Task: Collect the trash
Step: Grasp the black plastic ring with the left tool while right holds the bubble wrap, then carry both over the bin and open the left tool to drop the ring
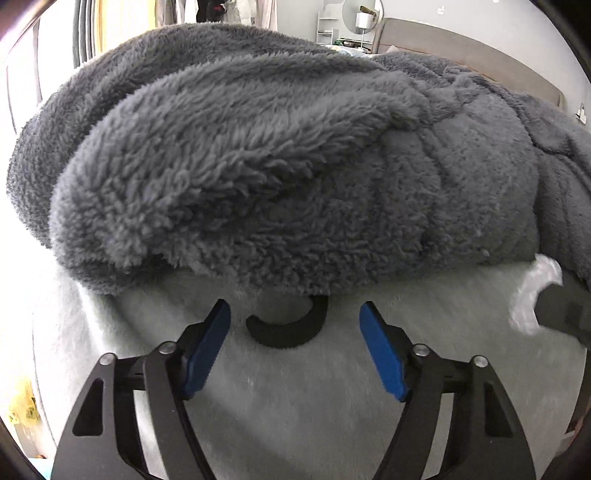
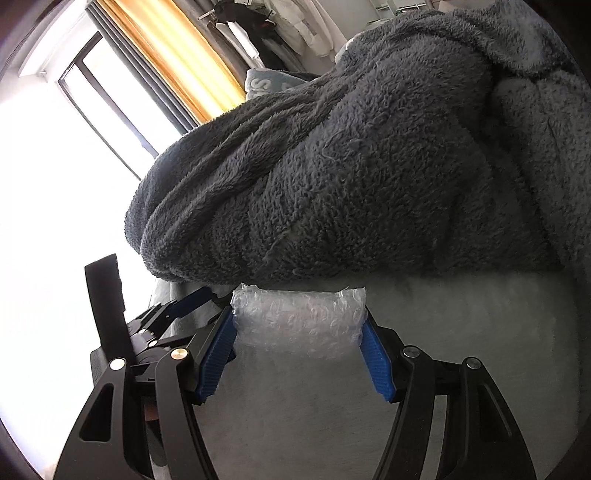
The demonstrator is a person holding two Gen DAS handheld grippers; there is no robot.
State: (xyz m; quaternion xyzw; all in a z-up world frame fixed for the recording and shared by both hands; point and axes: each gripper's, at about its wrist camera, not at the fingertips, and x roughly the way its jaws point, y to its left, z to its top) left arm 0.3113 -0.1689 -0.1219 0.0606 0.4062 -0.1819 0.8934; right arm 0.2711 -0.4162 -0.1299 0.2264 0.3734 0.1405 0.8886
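A black crescent-shaped scrap (image 1: 286,332) lies on the pale bed sheet (image 1: 295,406), one end tucked under the blanket's edge. My left gripper (image 1: 293,306) stands open around it, its blue pads (image 1: 207,354) on either side without touching it. A wad of clear bubble wrap (image 2: 299,321) is pinched between the blue pads (image 2: 375,358) of my right gripper (image 2: 298,317), just above the sheet. In the left wrist view the bubble wrap (image 1: 532,295) shows at the right edge. The right wrist view shows the left gripper (image 2: 184,302) close on its left.
A thick grey fleece blanket (image 1: 277,147) is heaped across the bed just beyond both grippers. Behind it are a grey headboard (image 1: 461,48) and a lamp (image 1: 364,20). A bright window (image 2: 55,166) and orange curtain (image 2: 177,55) lie to the left. Something yellow (image 1: 22,406) sits low beside the bed.
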